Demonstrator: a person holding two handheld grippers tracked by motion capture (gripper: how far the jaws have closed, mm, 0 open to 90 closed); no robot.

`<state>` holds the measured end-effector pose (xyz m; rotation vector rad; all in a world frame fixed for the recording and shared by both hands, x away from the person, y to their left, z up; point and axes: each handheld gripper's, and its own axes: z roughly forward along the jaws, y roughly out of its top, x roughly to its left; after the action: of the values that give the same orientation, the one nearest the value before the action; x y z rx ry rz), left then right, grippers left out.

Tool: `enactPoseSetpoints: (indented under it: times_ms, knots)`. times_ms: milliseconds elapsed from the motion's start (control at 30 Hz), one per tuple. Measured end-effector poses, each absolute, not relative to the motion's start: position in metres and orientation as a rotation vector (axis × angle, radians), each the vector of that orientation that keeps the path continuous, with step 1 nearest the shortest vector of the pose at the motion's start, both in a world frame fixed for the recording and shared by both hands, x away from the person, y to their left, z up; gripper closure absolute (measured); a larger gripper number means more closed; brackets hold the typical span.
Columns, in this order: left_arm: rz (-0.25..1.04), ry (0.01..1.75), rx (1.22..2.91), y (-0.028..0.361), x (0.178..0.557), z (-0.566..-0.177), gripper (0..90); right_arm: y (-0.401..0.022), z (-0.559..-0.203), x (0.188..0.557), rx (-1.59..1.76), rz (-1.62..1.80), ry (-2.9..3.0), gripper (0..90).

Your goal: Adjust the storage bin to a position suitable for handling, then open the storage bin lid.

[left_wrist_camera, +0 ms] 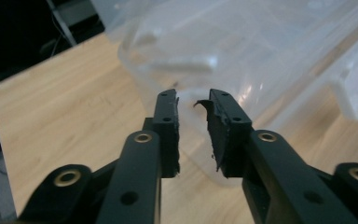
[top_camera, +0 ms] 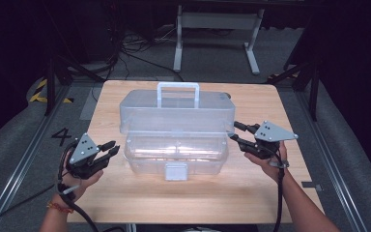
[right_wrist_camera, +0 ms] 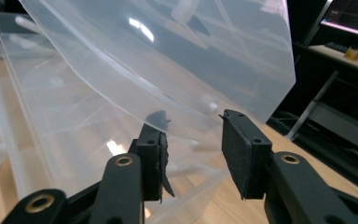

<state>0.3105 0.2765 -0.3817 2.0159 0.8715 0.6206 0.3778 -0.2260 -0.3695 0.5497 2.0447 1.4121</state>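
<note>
Box (top_camera: 176,140) sitting open on counter (top_camera: 125,198); you are holding left tongs (top_camera: 110,151) narrowly parted, empty; right tongs (top_camera: 237,133) gaping beside lid (top_camera: 174,113) corner.

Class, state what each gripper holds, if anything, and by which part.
Nothing is held. The left gripper and right gripper stand open beside the ends of the clear plastic box, its lid raised.

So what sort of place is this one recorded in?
Probably a lab or recording studio: a wooden table on grey carpet with loose floor cables, a metal desk frame behind, and a lit monitor.
</note>
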Motion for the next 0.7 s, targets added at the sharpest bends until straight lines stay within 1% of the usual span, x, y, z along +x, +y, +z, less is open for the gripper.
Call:
enactPoseSetpoints:
  times_ms: [67, 100, 233, 300, 333, 367, 400, 433, 500, 533, 633, 700]
  knots:
    - [0.610, 0.882, 2.022, 0.281, 0.309, -0.386, 64.9, -0.224, -0.368, 0.378, 0.549, 1.420, 2.017, 63.2]
    - [0.599, 0.889, 2.021, 0.286, 0.307, -0.391, 64.9, -0.224, -0.368, 0.378, 0.549, 1.420, 2.017, 63.2]
    - [0.531, 0.943, 1.999, 0.302, 0.305, -0.412, 58.0, -0.223, -0.366, 0.380, 0.573, 1.441, 1.972, 65.3]
    - [0.493, 0.988, 1.995, 0.308, 0.305, -0.421, 51.3, -0.222, -0.365, 0.380, 0.576, 1.440, 1.947, 65.9]
    - [0.482, 0.997, 1.996, 0.310, 0.305, -0.425, 46.6, -0.220, -0.365, 0.381, 0.588, 1.445, 1.919, 66.4]
    - [0.482, 1.010, 2.012, 0.310, 0.305, -0.429, 44.2, -0.219, -0.365, 0.381, 0.593, 1.447, 1.904, 66.4]
    - [0.483, 1.017, 2.036, 0.310, 0.306, -0.434, 44.2, -0.219, -0.365, 0.381, 0.593, 1.447, 1.904, 66.4]
    - [0.480, 1.029, 2.046, 0.309, 0.306, -0.440, 42.3, -0.219, -0.365, 0.382, 0.597, 1.448, 1.889, 66.6]
    - [0.482, 1.046, 2.077, 0.307, 0.306, -0.448, 37.7, -0.216, -0.365, 0.382, 0.609, 1.451, 1.859, 67.0]
    - [0.481, 1.060, 2.083, 0.305, 0.306, -0.451, 33.8, -0.214, -0.364, 0.382, 0.615, 1.436, 1.838, 67.6]
    - [0.514, 1.069, 2.111, 0.298, 0.305, -0.456, 32.1, -0.213, -0.363, 0.383, 0.623, 1.435, 1.831, 67.7]
    - [0.531, 1.072, 2.136, 0.294, 0.304, -0.459, 27.2, -0.212, -0.361, 0.385, 0.627, 1.437, 1.820, 67.9]
